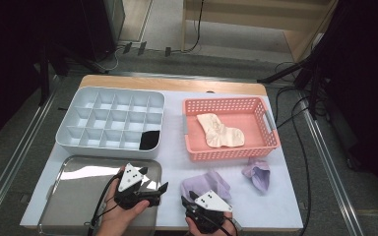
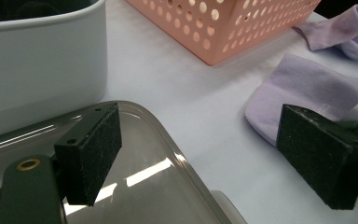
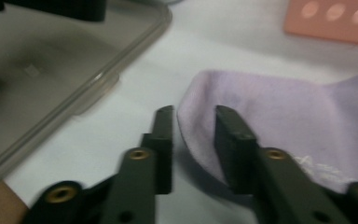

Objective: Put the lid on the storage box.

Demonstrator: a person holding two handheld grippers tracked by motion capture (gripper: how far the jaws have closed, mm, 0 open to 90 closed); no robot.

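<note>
A lilac sock (image 1: 209, 182) (image 2: 307, 88) (image 3: 270, 112) lies flat on the white table near the front edge. My right gripper (image 1: 188, 197) (image 3: 193, 114) is low at the sock's near-left edge. Its jaws stand a little apart with that edge in the gap, one jaw over the fabric and one over bare table. My left gripper (image 1: 160, 192) (image 2: 200, 126) hangs open over the right corner of the steel tray (image 1: 78, 196) (image 2: 168, 177) (image 3: 51, 79), holding nothing. A second lilac sock (image 1: 258, 174) (image 2: 349, 28) lies crumpled further right.
A pink perforated basket (image 1: 231, 153) (image 2: 223, 23) (image 3: 331, 21) behind the socks holds a cream sock (image 1: 220, 130). To its left stands a white divided organizer (image 1: 74, 115) (image 2: 42, 70) with a black item (image 1: 150, 140) in its near-right compartment. Cables run along the floor beyond the table.
</note>
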